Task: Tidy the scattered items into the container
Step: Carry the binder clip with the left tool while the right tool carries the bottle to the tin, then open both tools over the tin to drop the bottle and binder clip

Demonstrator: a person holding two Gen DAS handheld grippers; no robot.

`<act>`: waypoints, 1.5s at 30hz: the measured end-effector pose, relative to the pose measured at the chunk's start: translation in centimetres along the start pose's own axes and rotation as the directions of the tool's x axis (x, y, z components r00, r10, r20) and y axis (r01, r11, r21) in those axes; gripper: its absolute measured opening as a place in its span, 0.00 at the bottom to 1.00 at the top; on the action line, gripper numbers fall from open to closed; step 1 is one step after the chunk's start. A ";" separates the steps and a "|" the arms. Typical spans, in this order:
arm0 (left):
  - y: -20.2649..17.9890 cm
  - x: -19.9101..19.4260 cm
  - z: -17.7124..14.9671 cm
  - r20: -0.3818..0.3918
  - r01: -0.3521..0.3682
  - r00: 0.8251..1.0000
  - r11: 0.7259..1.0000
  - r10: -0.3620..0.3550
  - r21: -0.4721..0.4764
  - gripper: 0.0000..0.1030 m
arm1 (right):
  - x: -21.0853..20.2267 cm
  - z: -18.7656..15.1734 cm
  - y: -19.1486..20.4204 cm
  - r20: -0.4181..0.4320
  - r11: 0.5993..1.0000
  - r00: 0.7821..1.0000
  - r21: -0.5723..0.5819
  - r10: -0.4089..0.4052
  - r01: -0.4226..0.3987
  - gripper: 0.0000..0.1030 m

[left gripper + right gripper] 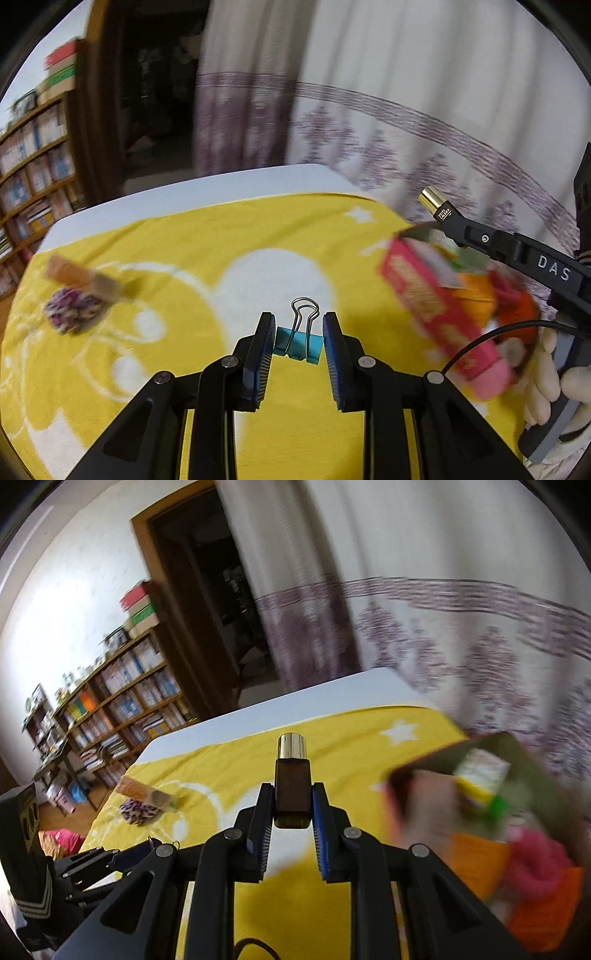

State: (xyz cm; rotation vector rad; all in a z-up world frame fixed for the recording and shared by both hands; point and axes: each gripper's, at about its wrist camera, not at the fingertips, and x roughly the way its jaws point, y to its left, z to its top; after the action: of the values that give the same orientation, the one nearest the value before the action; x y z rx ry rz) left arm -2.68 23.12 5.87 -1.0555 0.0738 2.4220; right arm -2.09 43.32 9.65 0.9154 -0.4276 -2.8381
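My left gripper point(299, 341) has its jaws closed on a teal clip point(298, 345), pads pressing its two sides, wire handles sticking up between the tips. It hangs above the yellow cloth point(207, 251) that covers the desk point(184, 188).

My right gripper point(291, 805) has its jaws clamped on a dark bottle point(291, 790) with a gold cap, the cap pointing forward past the fingertips. From the left camera I see that same bottle point(436, 205) at the tip of the right gripper point(452, 225), up over the far edge of the box point(436, 295), and a gloved hand point(550, 373) on its handle.

The box sits at the right side of the cloth, its red-and-pink wall toward me; inside is a blurred heap of orange, pink and green things. In the right camera the box point(491, 746) is just right of the bottle.

Still loose on the left part of the cloth: a patterned scrunchie point(72, 308) and a small packet point(85, 278) touching it.
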 end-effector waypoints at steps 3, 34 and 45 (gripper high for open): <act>-3.5 0.7 0.5 -0.015 0.059 0.998 0.997 -0.058 0.049 0.27 | -2.3 0.3 -3.8 0.032 0.997 0.997 0.036 -0.065 0.064 0.21; -15.7 4.1 1.1 -0.108 0.268 0.962 0.948 -0.253 0.173 0.68 | -5.6 -1.3 -14.1 0.009 0.974 0.991 0.181 -0.137 0.133 0.23; -11.9 3.1 1.2 -0.091 0.226 0.972 0.968 -0.216 0.113 0.68 | -5.8 -0.6 -10.8 0.032 0.983 0.990 0.127 -0.141 0.136 0.23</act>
State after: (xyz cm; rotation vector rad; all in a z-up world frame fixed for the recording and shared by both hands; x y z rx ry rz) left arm 0.15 35.13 6.20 -1.0438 0.1225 2.1487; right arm 2.57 54.69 9.08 0.9453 -0.5728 -2.9896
